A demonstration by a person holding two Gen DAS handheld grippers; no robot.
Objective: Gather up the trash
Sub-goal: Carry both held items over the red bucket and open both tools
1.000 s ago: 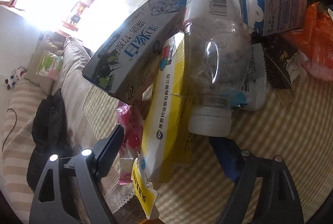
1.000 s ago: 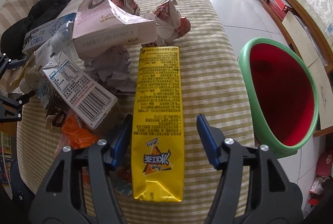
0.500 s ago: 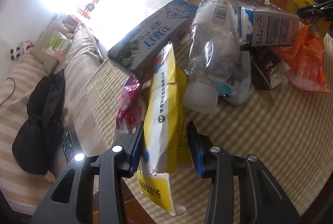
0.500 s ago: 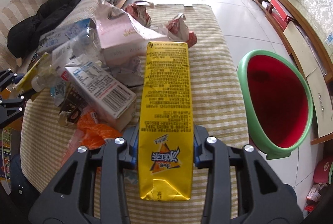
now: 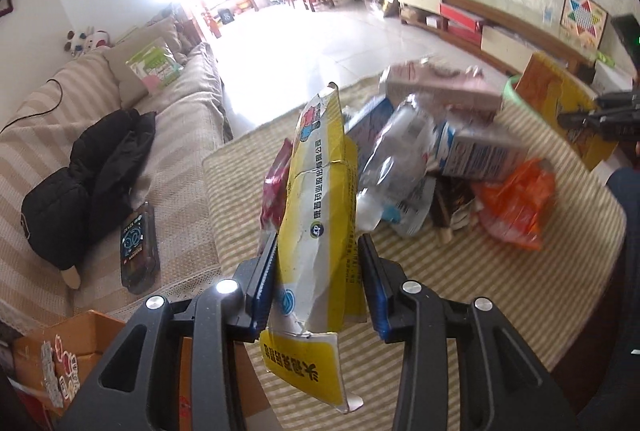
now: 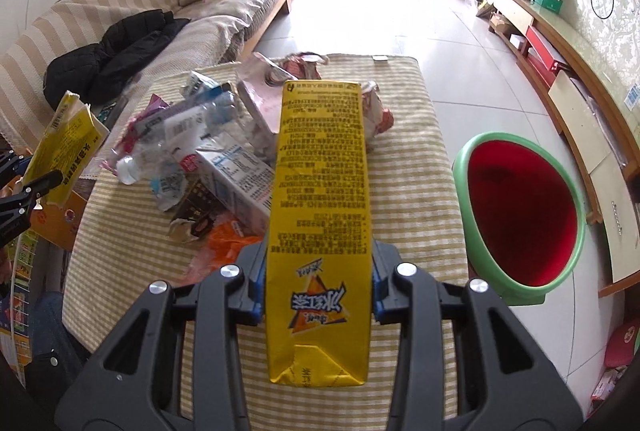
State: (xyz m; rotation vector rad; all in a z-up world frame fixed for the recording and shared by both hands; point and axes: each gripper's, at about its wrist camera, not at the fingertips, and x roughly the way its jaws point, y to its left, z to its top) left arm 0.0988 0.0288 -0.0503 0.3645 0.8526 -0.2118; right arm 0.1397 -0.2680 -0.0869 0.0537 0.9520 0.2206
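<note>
My left gripper [image 5: 318, 243] is shut on a crumpled yellow-and-white flat box [image 5: 320, 167], held tilted above the striped tablecloth [image 5: 500, 311]. My right gripper [image 6: 319, 251] is shut on a tall yellow drink carton [image 6: 320, 171], lifted off the table. A heap of trash lies beyond: a clear plastic bottle [image 5: 400, 151], a white-and-blue milk carton [image 6: 236, 175], an orange bag [image 5: 516, 203] and a pink box [image 5: 436, 87]. A green bin with a red inside [image 6: 520, 215] stands on the floor to the right of the table.
A striped sofa [image 6: 48, 27] with a black jacket [image 5: 92, 171] and a dark device [image 5: 136, 247] runs along the left. A cardboard box [image 5: 80, 343] sits on the floor by the table's corner. A low cabinet [image 6: 560, 43] lines the right wall.
Both grippers closed on their items, the left on the yellow-and-white box, the right on the yellow carton. Both then rose, lifting them off the table, and the left one rolled.
</note>
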